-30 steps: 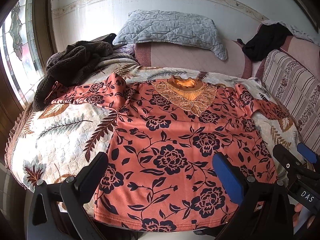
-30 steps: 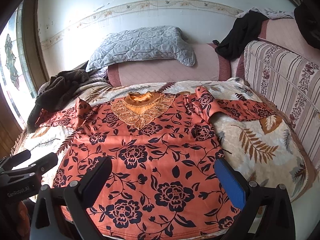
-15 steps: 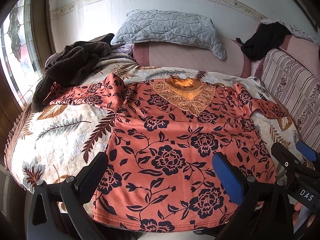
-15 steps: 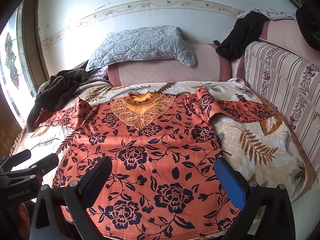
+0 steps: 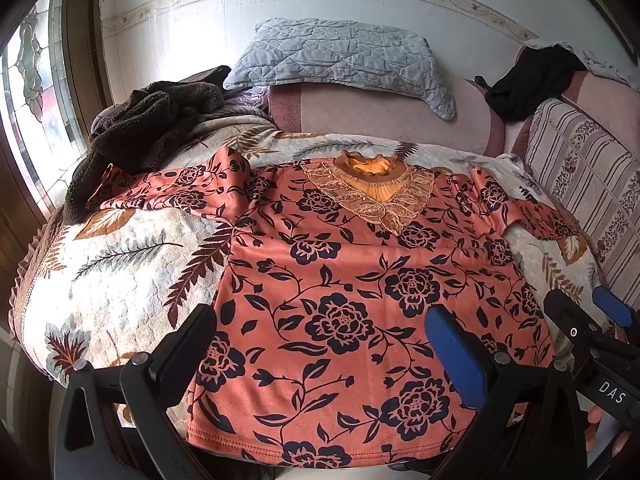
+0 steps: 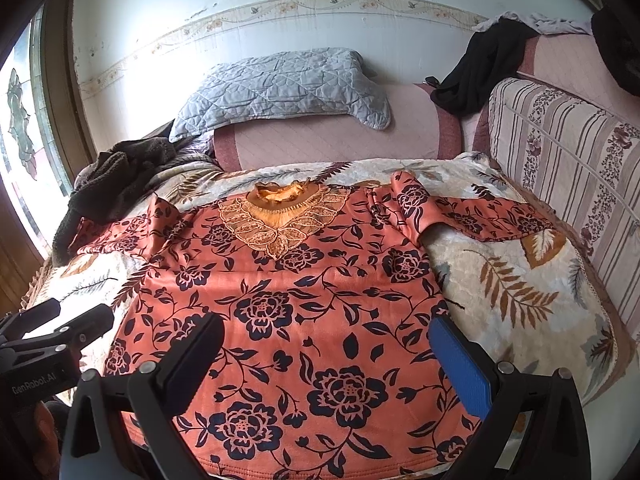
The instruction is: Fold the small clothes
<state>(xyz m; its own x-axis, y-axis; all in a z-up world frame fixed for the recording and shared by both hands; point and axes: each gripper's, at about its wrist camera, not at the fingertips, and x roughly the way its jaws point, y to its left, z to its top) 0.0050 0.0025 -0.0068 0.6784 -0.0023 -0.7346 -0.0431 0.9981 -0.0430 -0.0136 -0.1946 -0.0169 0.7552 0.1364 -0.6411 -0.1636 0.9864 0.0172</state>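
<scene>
You have one floral top (image 5: 360, 280) spread on one bed (image 5: 120, 264), two grippers, left (image 5: 320, 344) and right (image 6: 328, 348), one grey pillow (image 5: 340, 56), one brown fleece heap (image 5: 148, 128), and one black garment (image 5: 528, 80).

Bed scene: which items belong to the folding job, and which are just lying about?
Job:
floral top, spread flat
left claw, open
right claw, open

Lying about:
grey pillow
brown fleece
black garment
leaf-print blanket
</scene>
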